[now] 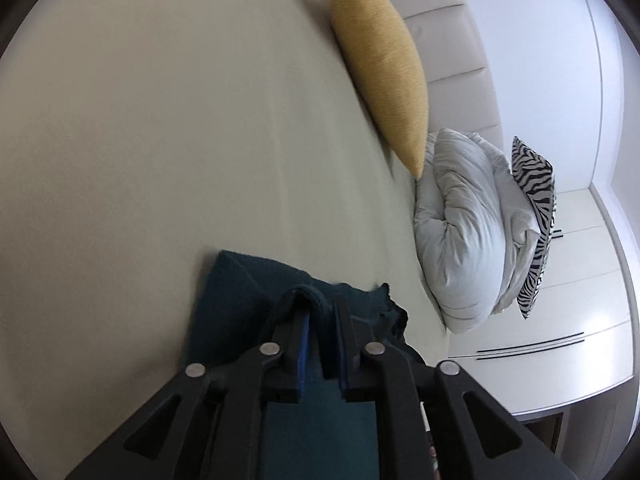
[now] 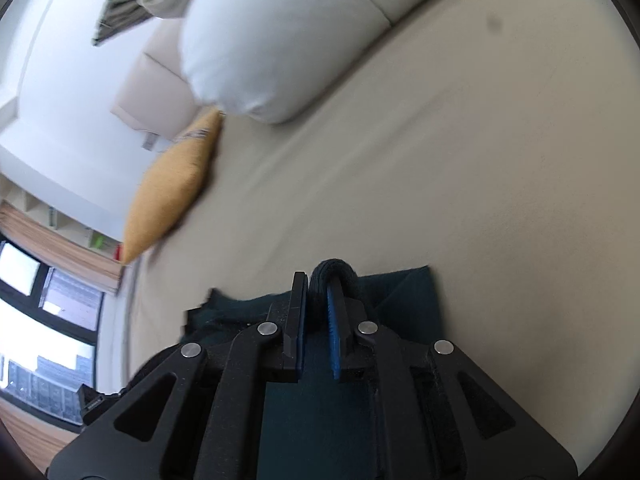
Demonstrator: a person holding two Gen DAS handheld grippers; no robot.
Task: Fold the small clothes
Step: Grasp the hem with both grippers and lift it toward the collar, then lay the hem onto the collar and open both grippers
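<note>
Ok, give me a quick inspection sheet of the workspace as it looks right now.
Surface: beige bed sheet, smooth.
Job's things: dark teal garment on the sheet, its edge pinched by both claws.
Clutter: yellow cushion, white pillow, zebra cushion along the headboard.
Grippers: left claw shut on garment; right claw shut on garment.
Cables: nothing seen.
Surroundings: padded headboard, white cabinets, window.
</note>
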